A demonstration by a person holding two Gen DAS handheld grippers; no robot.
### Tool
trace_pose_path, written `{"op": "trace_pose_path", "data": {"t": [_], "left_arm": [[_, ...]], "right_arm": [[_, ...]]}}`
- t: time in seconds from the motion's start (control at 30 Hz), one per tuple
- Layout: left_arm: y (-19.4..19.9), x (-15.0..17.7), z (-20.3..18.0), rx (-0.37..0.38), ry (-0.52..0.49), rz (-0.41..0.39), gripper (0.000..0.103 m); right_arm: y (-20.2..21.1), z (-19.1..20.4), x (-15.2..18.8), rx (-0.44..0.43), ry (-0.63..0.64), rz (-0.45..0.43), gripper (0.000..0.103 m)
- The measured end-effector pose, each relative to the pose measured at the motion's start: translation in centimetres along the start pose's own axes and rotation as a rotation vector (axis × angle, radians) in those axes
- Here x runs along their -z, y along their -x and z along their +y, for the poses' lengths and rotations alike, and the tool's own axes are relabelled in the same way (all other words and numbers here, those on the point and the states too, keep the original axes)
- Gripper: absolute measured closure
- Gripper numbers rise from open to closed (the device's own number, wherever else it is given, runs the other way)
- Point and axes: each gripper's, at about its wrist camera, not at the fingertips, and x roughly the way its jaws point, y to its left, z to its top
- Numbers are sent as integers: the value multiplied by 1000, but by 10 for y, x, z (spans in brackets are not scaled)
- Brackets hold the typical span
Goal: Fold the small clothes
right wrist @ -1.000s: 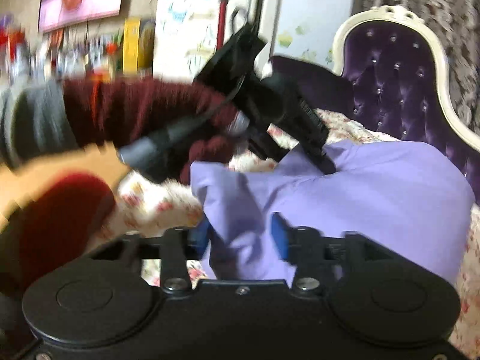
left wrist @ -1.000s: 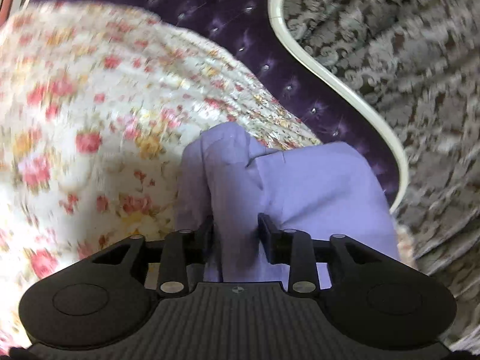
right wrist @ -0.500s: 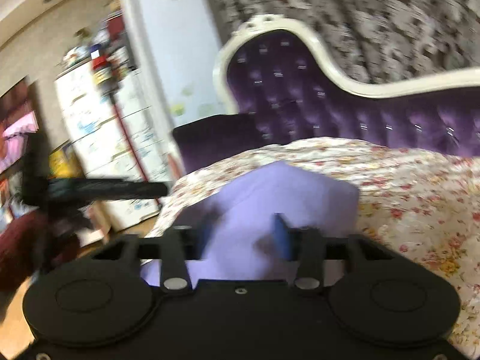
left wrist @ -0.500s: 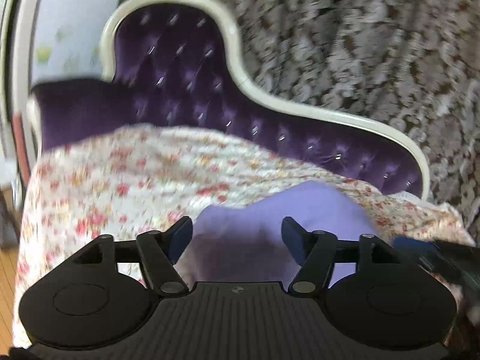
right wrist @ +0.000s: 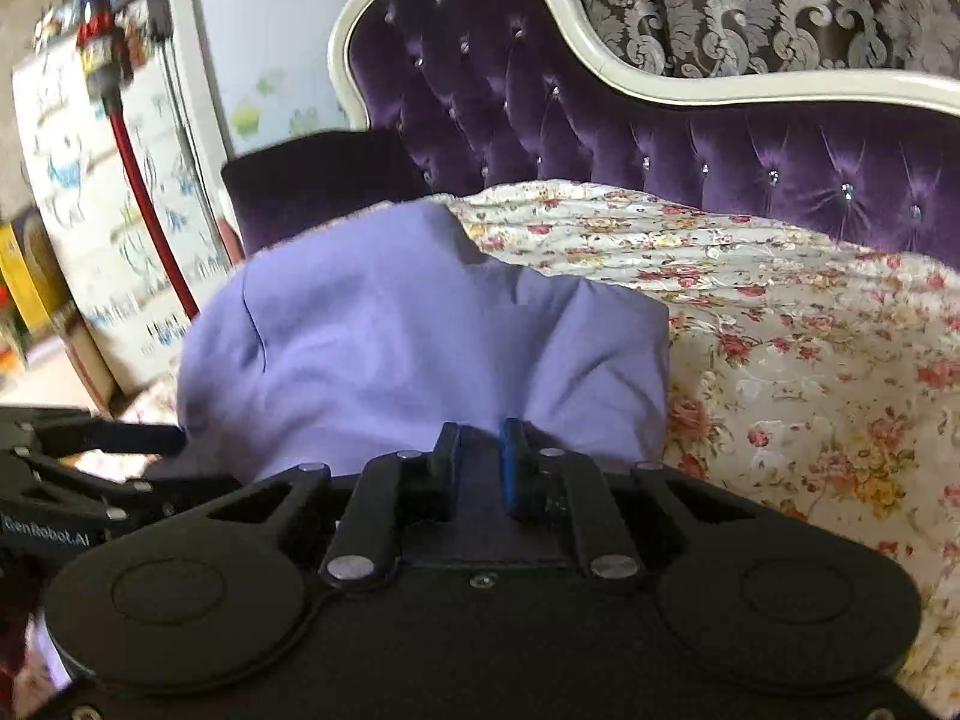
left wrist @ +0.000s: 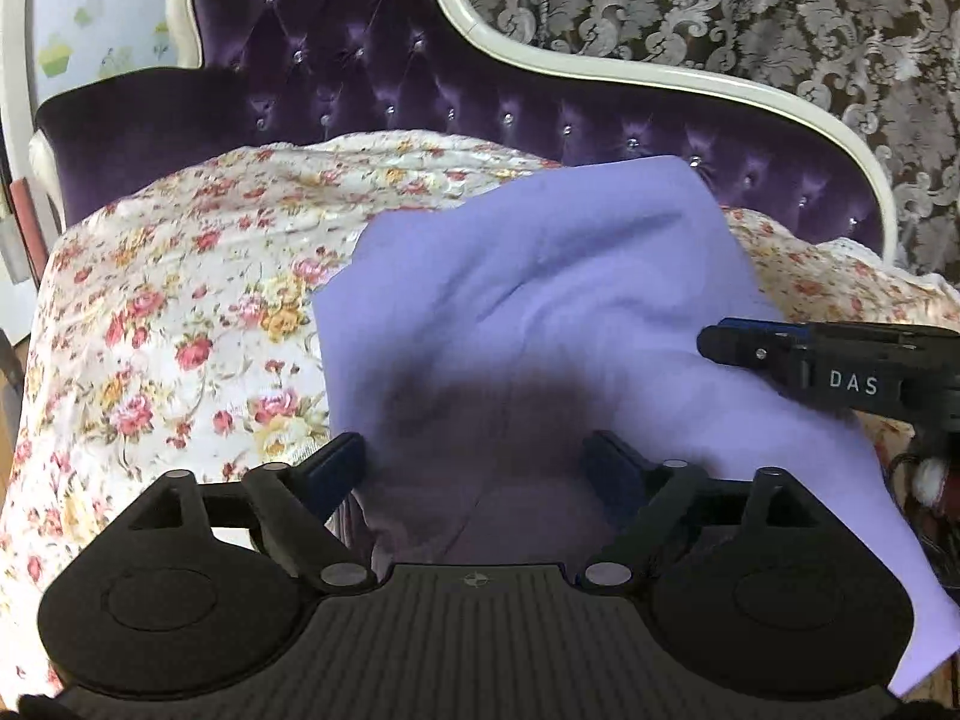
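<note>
The right gripper [right wrist: 480,456] has just been drawing its jaws together, and they now stand nearly closed with a fold of the lavender garment [right wrist: 390,336] between them; the pinch itself sits low against the tool's black body, so how much cloth is caught is hard to make out. From the left wrist view the same tool enters from the right edge [left wrist: 729,345], its handle cut off by the frame, its tip lying on the cloth. The left gripper [left wrist: 480,462] has just been opening its jaws, which stand wide apart with the cloth lying between them and neither pad pressing it. The tool's own shadow darkens the fabric there, blurring any seam or hem. The garment lies bunched on a floral bedspread [left wrist: 180,312], its near edge hidden under both tools and its far corner raised toward the tufted purple headboard [left wrist: 372,78]. Which part of the garment is which cannot be told. Behind the white-framed headboard hangs a patterned grey curtain [left wrist: 750,6]. At the left of the right wrist view, a pale cabinet [right wrist: 96,192] and a red cord [right wrist: 144,204] are smeared by motion blur.
</note>
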Motion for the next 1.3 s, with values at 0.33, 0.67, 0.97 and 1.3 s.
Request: {"op": "trace_pose_path", "data": {"t": [0.33, 0.67, 0.97, 1.3], "left_arm": [[43, 1, -12, -33, 1, -64, 12], [67, 25, -29, -95, -6, -76, 11], [59, 30, -30, -121, 50, -16, 7], [95, 28, -55, -205, 19, -9, 7]], "right_arm": [[38, -6, -8, -78, -76, -70, 36], [91, 44, 25, -40, 113, -55, 29], [80, 45, 40, 11, 99, -22, 24], [131, 37, 36, -5, -16, -89, 1]]}}
